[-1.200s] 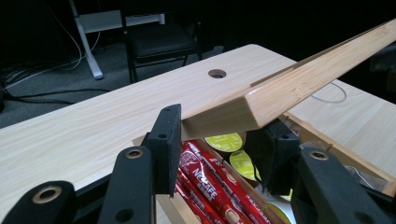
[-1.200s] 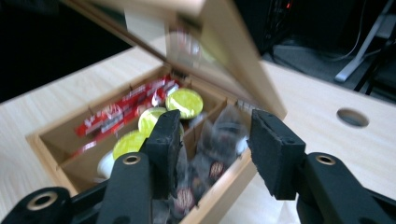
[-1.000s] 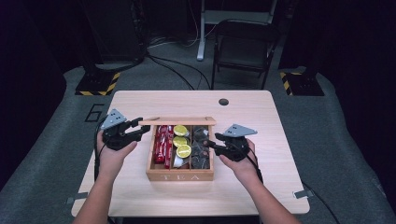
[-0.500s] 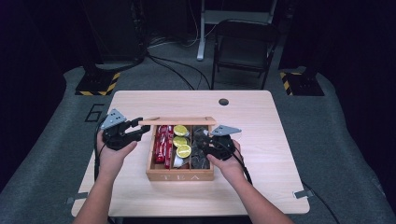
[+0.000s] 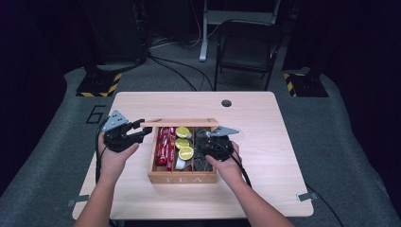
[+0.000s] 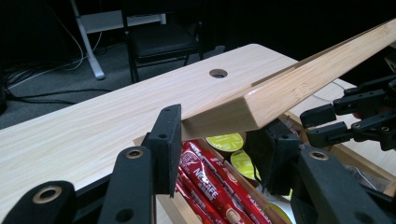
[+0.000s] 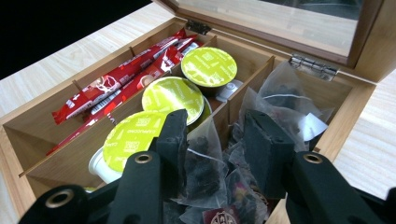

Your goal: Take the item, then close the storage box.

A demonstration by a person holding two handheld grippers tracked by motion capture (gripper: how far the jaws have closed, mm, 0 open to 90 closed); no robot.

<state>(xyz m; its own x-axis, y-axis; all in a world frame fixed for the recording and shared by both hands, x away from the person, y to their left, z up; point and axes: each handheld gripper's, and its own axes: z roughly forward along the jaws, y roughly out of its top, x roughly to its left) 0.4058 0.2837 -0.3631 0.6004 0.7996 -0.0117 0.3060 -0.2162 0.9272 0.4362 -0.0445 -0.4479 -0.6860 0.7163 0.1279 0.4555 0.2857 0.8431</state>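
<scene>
On table (image 5: 265, 118), mid-front: wooden box (image 5: 182, 178) marked TEA, lid (image 5: 179, 123) up. Lid's left corner (image 6: 243, 109) sat between jaws of left gripper (image 6: 219, 140); left pad pressed against the wood, right pad just beside its underside, so clamped on lid or very nearly, can't tell for sure. From above, left gripper (image 5: 140, 130) held at box's left rear corner, level w/ lid edge.

Right gripper (image 5: 204, 147) down inside box's right compartment. Jaws apart, astride a clear tea bag (image 7: 208, 163) w/ dark leaves; bag touched left pad, gap still on right side. More tea bags (image 7: 285, 100) heaped behind, toward hinge (image 7: 314, 65).

Middle compartment: green-topped pods (image 7: 173, 95) in a row, three seen. Left compartment: red sachets (image 7: 121, 81) laid lengthwise, same ones visible under lid (image 6: 210, 186) from left gripper view.

Behind table: folding chair (image 5: 248, 45), cables on floor.
</scene>
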